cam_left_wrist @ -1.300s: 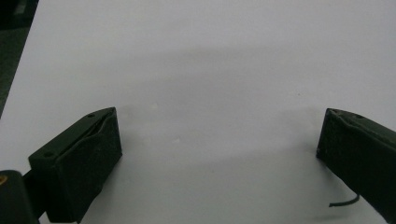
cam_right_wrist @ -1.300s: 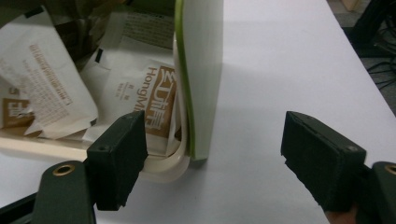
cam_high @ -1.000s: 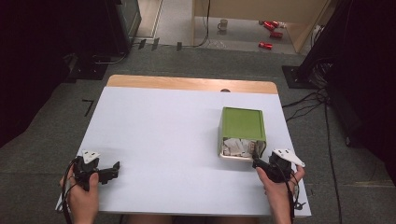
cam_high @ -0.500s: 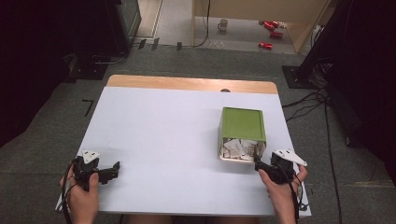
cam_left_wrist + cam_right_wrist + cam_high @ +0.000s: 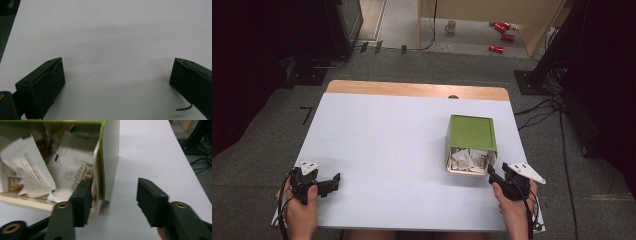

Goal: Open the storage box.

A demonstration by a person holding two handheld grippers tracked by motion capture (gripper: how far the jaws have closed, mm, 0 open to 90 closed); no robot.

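A green rectangular box [image 5: 471, 132] lies on its side on the white worktop [image 5: 387, 150], toward the right edge, its open mouth facing the near edge. White and tan paper sachets [image 5: 468, 160] fill the opening; printed lettering shows on them in the right gripper view. The right gripper [image 5: 493, 176] sits at the box's near right corner, jaws spread, one jaw just inside the opening against the sachets, the other outside the green side wall [image 5: 110, 157]; nothing is clamped. The left gripper [image 5: 332, 181] rests near the near left corner of the worktop, well apart from the box, jaws wide and released over bare surface.
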